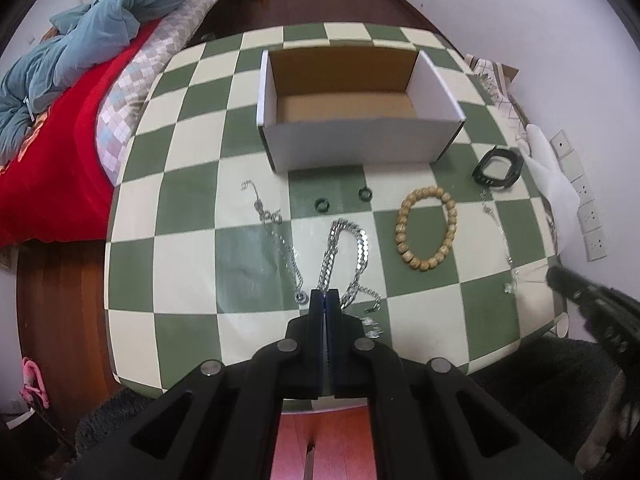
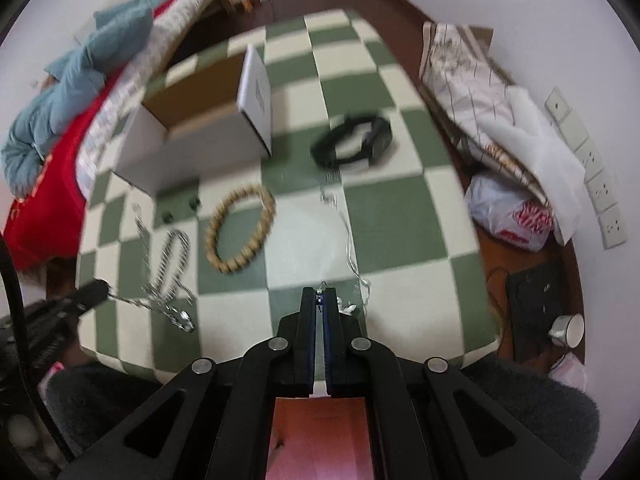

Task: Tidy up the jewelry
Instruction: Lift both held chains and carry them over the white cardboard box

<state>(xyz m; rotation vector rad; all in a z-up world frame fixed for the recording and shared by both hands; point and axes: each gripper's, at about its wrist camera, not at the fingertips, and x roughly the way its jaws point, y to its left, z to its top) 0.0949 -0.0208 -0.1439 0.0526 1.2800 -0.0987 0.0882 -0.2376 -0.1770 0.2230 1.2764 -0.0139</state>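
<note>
An empty white cardboard box (image 1: 352,142) stands on the green-and-cream checkered table (image 1: 192,200). In front of it lie a thick silver chain (image 1: 344,256), a thinner silver chain (image 1: 276,236), two small dark green rings (image 1: 322,205), a wooden bead bracelet (image 1: 426,228), a black watch (image 1: 498,168) and a thin silver necklace (image 1: 500,232). My left gripper (image 1: 325,294) is shut on the near end of the thick silver chain. My right gripper (image 2: 319,292) is shut on the near end of the thin silver necklace (image 2: 344,220). The bracelet (image 2: 240,228) and watch (image 2: 354,142) lie beyond it.
A bed with red cover and blue quilt (image 1: 60,80) lies to the left. Folded cloth (image 2: 480,92), a plastic bag (image 2: 508,212) and a cup (image 2: 568,330) sit to the right by the wall with sockets (image 1: 584,200). The table's near edge is just below both grippers.
</note>
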